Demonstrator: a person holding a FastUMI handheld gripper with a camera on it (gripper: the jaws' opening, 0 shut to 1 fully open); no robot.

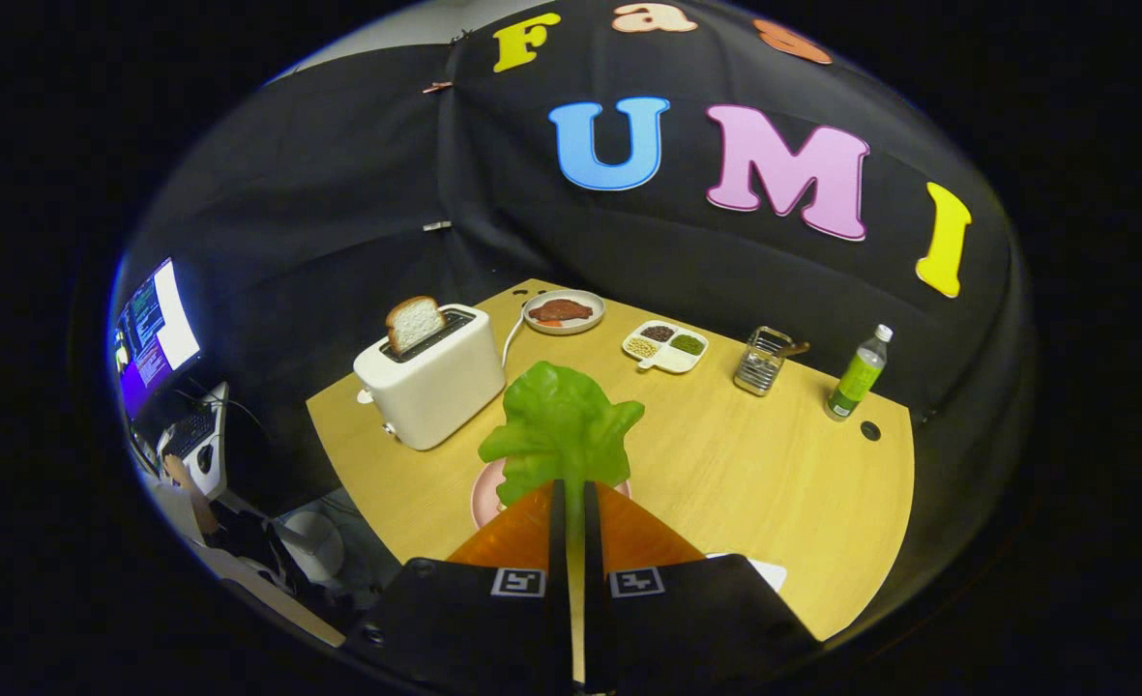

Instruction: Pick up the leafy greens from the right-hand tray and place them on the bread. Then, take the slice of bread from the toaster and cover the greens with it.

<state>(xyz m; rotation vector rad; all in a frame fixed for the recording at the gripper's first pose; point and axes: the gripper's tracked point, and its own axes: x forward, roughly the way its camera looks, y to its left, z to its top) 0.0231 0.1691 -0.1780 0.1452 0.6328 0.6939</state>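
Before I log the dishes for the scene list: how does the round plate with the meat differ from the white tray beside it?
The round plate is a single open dish holding one reddish-brown piece of meat; the white tray is split into compartments holding separate small fillings, dark, green and pale. The plate stands nearer the toaster, the tray nearer the wire basket. Both sit flat on the wooden table, beyond the gripper, shut on the lettuce leaf.

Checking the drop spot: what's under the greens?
The claw is shut on the greens. Under them a pink plate's rim shows; anything on it is covered.
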